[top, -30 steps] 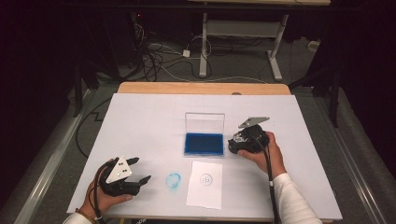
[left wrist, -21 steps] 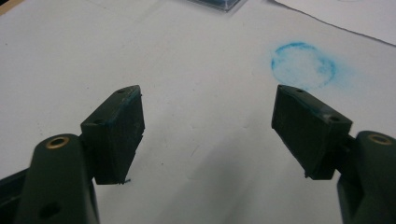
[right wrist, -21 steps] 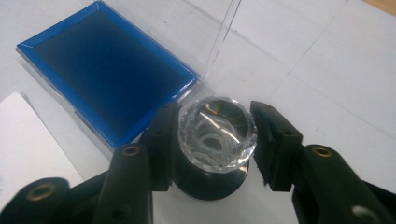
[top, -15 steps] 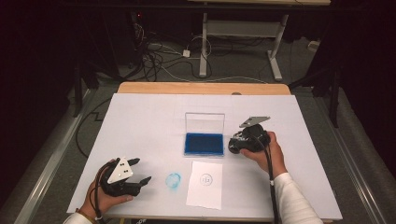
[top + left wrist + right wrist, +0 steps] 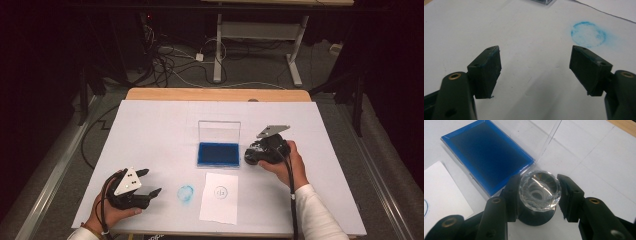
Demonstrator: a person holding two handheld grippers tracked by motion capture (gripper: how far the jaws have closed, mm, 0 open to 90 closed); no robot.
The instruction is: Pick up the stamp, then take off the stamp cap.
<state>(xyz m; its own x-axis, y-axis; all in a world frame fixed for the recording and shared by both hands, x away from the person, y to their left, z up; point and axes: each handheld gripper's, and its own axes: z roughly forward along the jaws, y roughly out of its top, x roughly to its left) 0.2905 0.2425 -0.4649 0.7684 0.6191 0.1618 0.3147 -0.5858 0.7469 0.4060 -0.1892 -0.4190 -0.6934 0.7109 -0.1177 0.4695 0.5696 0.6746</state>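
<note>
Both grippers are black all over. The left gripper (image 5: 148, 182) carries a white 3-cornered plate dotted with small holes, a black cable looping off behind it. Up close, its 2 blocky pads (image 5: 487, 68) show blue smudges on their edges and brass-ringed screw holes below. The right gripper (image 5: 248, 156) wears a grey plate; its black cable runs along a white sleeve (image 5: 315, 212).

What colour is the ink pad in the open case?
Deep blue; the ink pad shows best in the right gripper view.
</note>
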